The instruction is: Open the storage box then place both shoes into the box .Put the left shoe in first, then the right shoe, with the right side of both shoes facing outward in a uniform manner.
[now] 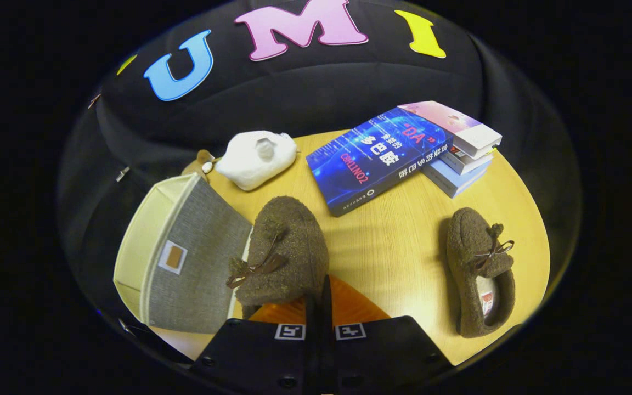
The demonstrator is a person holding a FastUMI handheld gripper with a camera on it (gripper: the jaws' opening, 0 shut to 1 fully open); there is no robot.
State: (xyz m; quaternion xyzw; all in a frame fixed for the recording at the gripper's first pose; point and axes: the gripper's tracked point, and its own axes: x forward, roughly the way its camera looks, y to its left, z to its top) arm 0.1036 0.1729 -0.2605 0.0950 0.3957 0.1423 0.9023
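Your tongs (320,299) are drawn narrow, the fingers nearly together, pinching the heel edge of a brown fleece slipper (283,252) that hangs just ahead of them, toe away from you and bow on top. The grip looks thin, so keep the squeeze steady and avoid jerks; the soft collar could slide out.

The storage box (184,258), grey fabric with a cream lining, sits just beside the held slipper, touching or nearly so, its opening turned away toward the booth wall. You seem to be carrying the first shoe in. Swing it over the box's rim rather than dragging it across the fabric wall, which will probably flex and shove the box along the surface (393,241). Check which side of the slipper will face outward before you let go; turning it after release will be harder.

The second slipper (480,274) lies well apart on the wood, below the stack of books (404,151). A white plush toy (255,158) rests beyond the box; keep clear of it.
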